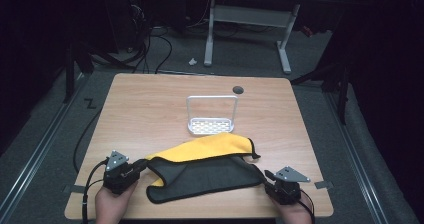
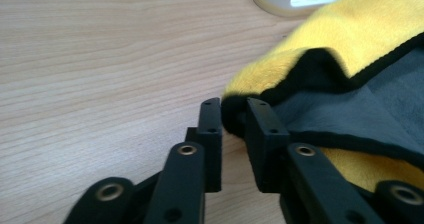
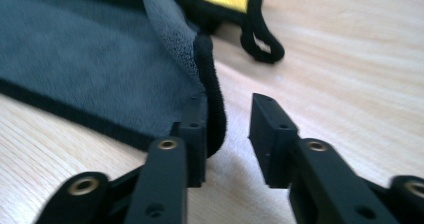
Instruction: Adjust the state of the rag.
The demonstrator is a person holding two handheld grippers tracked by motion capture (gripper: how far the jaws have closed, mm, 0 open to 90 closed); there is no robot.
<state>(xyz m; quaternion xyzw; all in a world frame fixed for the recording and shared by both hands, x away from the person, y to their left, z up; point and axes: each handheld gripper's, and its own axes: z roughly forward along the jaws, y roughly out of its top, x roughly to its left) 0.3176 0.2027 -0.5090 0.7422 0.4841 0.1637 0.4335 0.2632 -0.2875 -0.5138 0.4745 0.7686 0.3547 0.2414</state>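
Both grippers sit at the table's (image 1: 150, 91) near edge: the left gripper (image 1: 143, 166) and the right gripper (image 1: 265, 176) have loosened off the cloth (image 1: 205, 171), jaws parted.

Both grippers' fingers (image 2: 210, 129) (image 3: 272, 134) low, slightly parted.

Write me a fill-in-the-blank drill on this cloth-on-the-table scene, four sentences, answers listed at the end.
1. The cloth is yellow on one side and ____ on the other.
2. Its edge is trimmed in ____.
3. Beyond the cloth stands a ____ rack with a perforated base.
4. The left gripper and the right gripper sit at opposite ends of the cloth, on a ____ table.

Missing words: grey; black; white; wooden
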